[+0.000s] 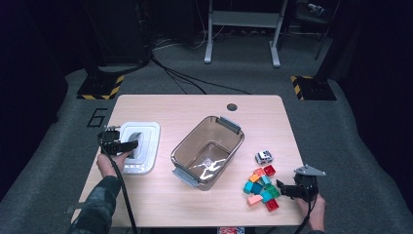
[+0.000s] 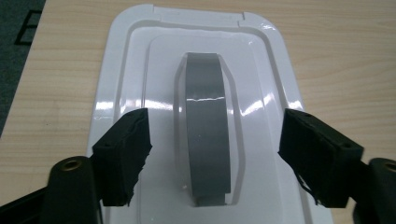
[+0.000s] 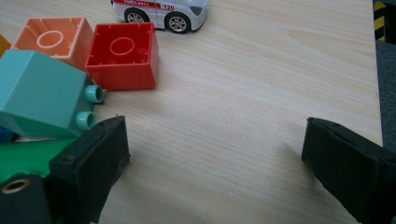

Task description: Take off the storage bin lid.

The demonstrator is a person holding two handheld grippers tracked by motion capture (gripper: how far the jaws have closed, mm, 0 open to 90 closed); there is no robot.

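Note:
A white lid (image 1: 148,134) lies flat at the left of the table, with a grey arched handle (image 1: 136,141) along its middle. My left gripper (image 1: 130,145) is low over it. In the left gripper view it (image 2: 215,135) is open, with the grey handle (image 2: 208,121) between the jaws and a gap on each side above the lid (image 2: 135,56). My right gripper (image 1: 282,189) stands open at the right edge of a pile of coloured bricks (image 1: 262,189). In its own view the gripper (image 3: 215,140) holds nothing, and a teal brick (image 3: 39,93) lies by its left jaw.
A clear plastic bin (image 1: 208,151) with grey clips stands mid-table. A white toy ambulance (image 1: 263,156) sits behind the bricks, seen as the toy (image 3: 161,11) beyond a red brick (image 3: 122,55) and an orange brick (image 3: 51,39). The table's right edge is close.

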